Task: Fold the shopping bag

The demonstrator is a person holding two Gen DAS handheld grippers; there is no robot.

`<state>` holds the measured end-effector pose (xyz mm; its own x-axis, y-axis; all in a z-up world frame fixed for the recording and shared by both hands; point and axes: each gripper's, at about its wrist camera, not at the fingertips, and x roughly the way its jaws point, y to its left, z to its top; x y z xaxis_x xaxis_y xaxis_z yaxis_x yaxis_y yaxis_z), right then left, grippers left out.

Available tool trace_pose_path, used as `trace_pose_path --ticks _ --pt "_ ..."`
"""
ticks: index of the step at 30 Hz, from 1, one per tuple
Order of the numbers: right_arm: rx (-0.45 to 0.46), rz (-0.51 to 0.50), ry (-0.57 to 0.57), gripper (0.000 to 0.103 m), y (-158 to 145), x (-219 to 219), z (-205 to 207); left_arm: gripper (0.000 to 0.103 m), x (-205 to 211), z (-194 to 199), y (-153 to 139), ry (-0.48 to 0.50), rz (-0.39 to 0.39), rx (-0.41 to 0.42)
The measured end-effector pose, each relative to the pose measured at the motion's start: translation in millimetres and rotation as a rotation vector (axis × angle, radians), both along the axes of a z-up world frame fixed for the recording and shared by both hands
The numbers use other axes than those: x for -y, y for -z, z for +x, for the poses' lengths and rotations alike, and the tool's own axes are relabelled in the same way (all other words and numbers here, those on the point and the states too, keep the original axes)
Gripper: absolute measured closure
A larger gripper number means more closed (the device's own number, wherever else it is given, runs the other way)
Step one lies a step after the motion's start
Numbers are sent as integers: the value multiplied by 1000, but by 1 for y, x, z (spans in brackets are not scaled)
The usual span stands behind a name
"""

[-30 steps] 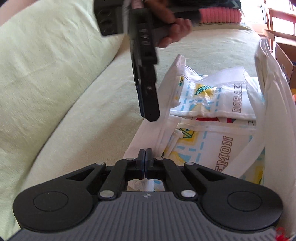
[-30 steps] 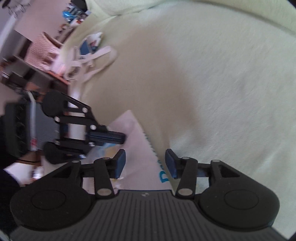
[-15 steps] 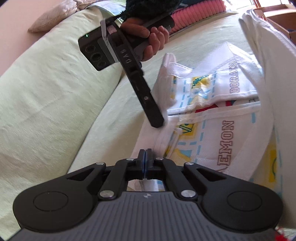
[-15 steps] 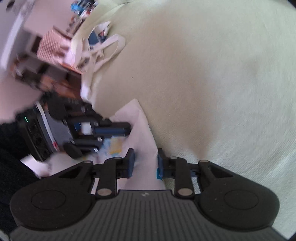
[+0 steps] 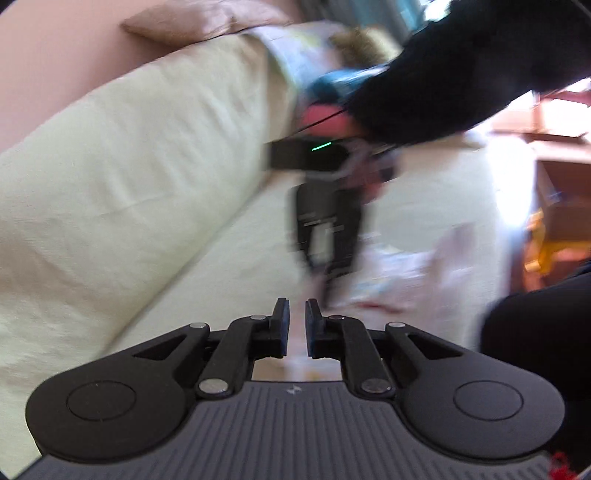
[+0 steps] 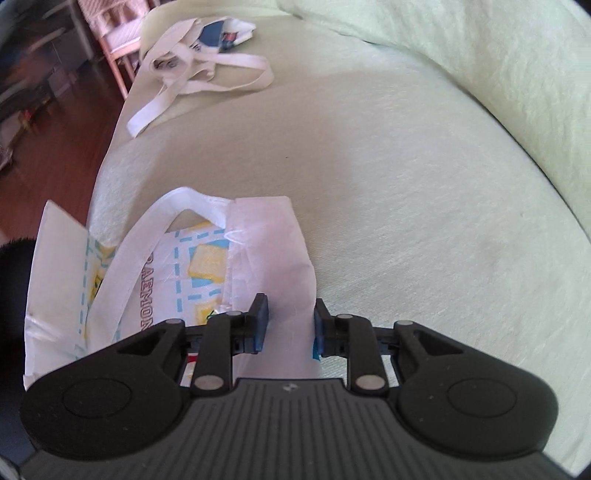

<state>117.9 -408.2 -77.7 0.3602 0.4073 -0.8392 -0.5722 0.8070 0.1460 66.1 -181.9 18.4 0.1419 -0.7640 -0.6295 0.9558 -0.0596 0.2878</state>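
The white shopping bag (image 6: 192,266) with a yellow and blue print lies on the pale green sofa seat, its handle loop arching over its left part. My right gripper (image 6: 289,314) is open, its fingers on either side of a folded white panel of the bag, not closed on it. My left gripper (image 5: 296,317) is open with a narrow gap and holds nothing. The left wrist view is blurred; the bag (image 5: 399,273) shows as a pale smear ahead, with the right gripper's body (image 5: 325,229) above it.
A second white bag with long handles (image 6: 199,62) lies at the far end of the seat (image 6: 406,184). The back cushion (image 5: 129,177) rises on one side. The seat's edge drops to a dark wood floor (image 6: 48,147). A wooden chair (image 6: 110,33) stands beyond.
My left gripper has opened, let go of the bag's edge and pulled back. My right gripper has opened wider over the folded panel. The bag now lies on the seat.
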Motion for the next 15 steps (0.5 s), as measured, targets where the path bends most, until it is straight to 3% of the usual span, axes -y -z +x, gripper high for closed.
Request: trace_pose_path --ticks 2,5,10,15 --pt "8 14 26 82 0 1 -2 88 4 -28 12 29 35 -72" --pt "43 -3 31 82 -1 2 -10 88 28 -51 48 -37 107 -111" --pt "148 -84 14 82 -6 -12 -28 90 75 -14 94 -283 184 -159" --pt "324 -223 -44 82 -9 -33 -59 91 88 7 108 -363 200 -253"
